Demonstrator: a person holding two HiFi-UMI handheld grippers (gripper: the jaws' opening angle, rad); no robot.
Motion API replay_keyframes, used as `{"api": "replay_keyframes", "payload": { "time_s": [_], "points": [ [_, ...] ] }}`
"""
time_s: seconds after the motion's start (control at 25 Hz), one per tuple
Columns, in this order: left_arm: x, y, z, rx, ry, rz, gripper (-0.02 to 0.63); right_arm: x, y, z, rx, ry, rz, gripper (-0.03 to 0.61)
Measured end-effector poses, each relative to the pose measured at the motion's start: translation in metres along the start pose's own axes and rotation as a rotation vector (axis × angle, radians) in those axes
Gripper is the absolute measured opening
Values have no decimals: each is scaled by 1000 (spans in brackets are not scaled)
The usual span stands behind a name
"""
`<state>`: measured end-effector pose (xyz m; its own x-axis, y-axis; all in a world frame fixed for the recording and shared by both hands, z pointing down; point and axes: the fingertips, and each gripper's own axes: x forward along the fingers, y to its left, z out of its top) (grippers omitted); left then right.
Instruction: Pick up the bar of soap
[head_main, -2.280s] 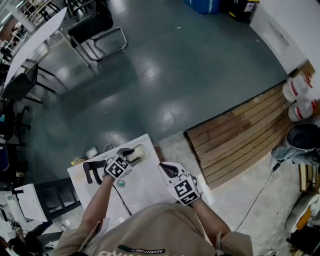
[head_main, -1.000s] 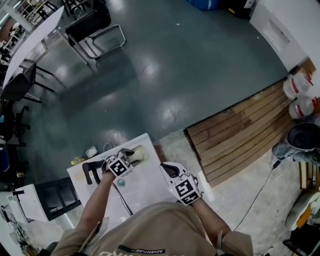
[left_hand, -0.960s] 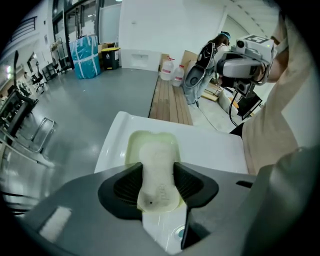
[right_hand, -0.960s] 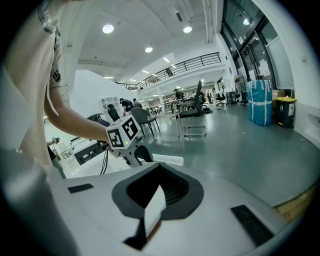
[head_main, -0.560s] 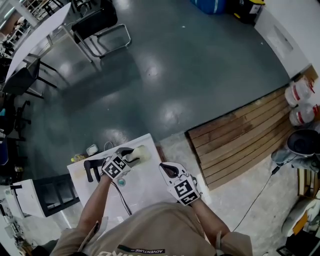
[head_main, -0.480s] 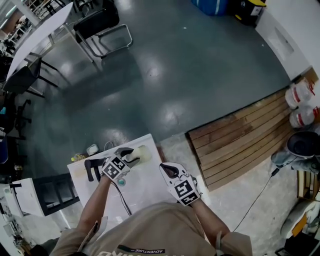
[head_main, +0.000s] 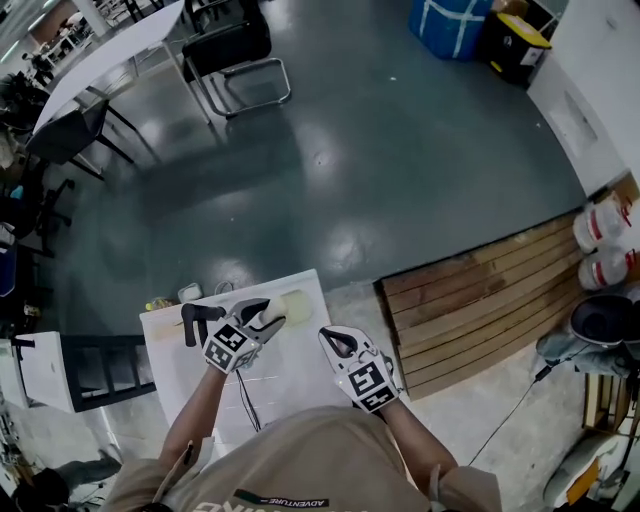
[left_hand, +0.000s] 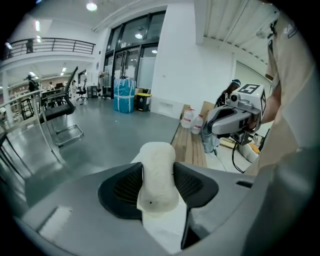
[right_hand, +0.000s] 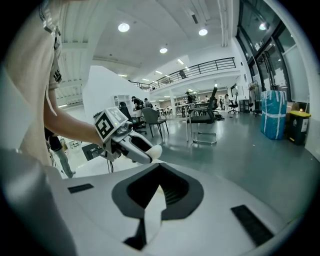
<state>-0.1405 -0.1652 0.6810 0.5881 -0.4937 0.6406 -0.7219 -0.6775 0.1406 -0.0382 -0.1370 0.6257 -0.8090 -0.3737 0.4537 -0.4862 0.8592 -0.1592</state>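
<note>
Left gripper (left_hand: 158, 186): jaws clamped on the bar of soap (left_hand: 157, 162), a pale rounded bar gripped by its long sides, far end poking out past the tips. Its underside is hidden. Head view puts it over the far edge of the white surface (head_main: 295, 375); cannot tell whether it touches. Right gripper (right_hand: 156, 194): jaws drawn nearly together, a thin pale sliver between them, nothing held; hovers by the surface's right edge, apart from the soap. Black handled object (head_main: 196, 316) lies just left of the left gripper, kind unclear. Thin dark cable (head_main: 243, 398) runs toward the person, its near end lost under the forearm
</note>
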Motion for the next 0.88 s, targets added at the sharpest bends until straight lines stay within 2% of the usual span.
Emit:
{"api": "replay_keyframes", "payload": {
  "time_s": [0.36,0.64,0.88],
  "points": [
    [-38,-17,24,-57,-178,78,193,-6,24,29,-81,-47,14,-3],
    [-78,-25,55,-64,-349,145,190,-17,34,46,-112,-77,10,-3],
    [-116,-32,67,-48,-446,174,184,-14,43,61,-128,-110,3,-3]
  ]
}}
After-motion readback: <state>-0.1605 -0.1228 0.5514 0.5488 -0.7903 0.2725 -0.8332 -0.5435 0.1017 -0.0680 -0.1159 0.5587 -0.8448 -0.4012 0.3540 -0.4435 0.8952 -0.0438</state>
